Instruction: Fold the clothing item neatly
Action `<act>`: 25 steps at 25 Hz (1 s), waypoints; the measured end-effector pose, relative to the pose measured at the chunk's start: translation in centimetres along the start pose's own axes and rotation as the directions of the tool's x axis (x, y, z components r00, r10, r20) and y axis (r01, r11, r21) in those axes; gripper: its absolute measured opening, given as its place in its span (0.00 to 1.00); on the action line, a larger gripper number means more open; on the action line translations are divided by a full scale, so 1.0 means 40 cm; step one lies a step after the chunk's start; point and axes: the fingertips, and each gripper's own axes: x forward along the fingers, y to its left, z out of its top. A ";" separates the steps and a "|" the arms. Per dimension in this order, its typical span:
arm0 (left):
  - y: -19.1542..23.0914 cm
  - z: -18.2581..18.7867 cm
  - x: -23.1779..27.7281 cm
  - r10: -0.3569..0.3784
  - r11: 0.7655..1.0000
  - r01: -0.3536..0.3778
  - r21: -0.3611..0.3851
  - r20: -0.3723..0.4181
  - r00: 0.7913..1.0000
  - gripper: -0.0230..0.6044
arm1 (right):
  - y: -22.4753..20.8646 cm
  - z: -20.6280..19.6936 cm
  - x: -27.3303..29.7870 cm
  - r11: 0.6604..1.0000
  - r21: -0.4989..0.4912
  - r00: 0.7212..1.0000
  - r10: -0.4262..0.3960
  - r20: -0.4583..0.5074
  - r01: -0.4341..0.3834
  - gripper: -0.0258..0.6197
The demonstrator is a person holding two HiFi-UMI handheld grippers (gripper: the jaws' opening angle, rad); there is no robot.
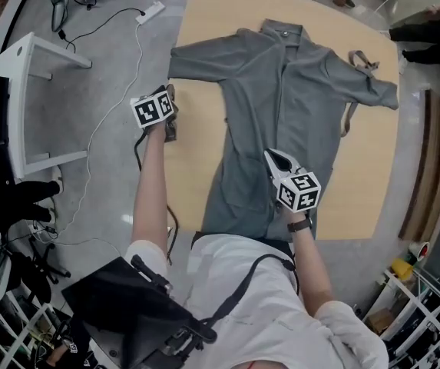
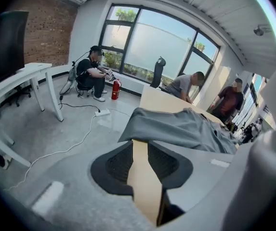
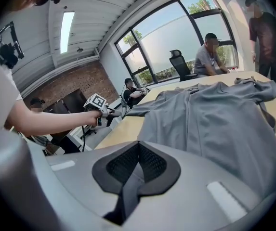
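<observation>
— How does it lie?
— One grey garment point(image 1: 281, 121) lies flat on the one counter point(image 1: 196, 167), lengthwise from near edge to far edge, with its collar at the far edge.
— Tools?
— Two. The left tool point(image 2: 140, 165) gapes, empty, at the counter's left edge. The right tool point(image 3: 138, 165) is closed near the hem.

Garment point(image 1: 281, 114) flat on table point(image 1: 196, 152) at centre, collar toward top, left gripper point(image 1: 170, 94) at table's left edge, right gripper point(image 1: 272, 158) over garment's lower part, desk point(image 1: 28, 52) far left.

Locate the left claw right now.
In the head view, the left claw is at the table's left edge, just below the shirt's sleeve there, jaws apart and empty.
</observation>
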 end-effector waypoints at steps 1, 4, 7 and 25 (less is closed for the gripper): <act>0.012 0.017 0.021 0.007 1.000 -0.007 -0.028 0.010 1.000 0.20 | 0.000 0.003 0.004 1.000 -0.004 1.000 0.005 -0.002 -0.005 0.05; 0.032 0.053 0.083 0.007 0.994 -0.005 -0.110 0.016 1.000 0.20 | -0.018 0.002 0.008 1.000 -0.001 1.000 0.004 -0.005 -0.004 0.05; 0.036 0.047 0.133 -0.017 0.989 0.012 -0.147 -0.034 0.999 0.20 | -0.037 -0.008 -0.008 1.000 0.022 1.000 -0.022 -0.004 0.022 0.05; -0.680 0.084 -0.133 -0.377 0.803 0.242 0.544 0.150 0.914 0.06 | -0.119 -0.053 -0.142 0.978 0.161 0.988 -0.141 0.061 0.130 0.05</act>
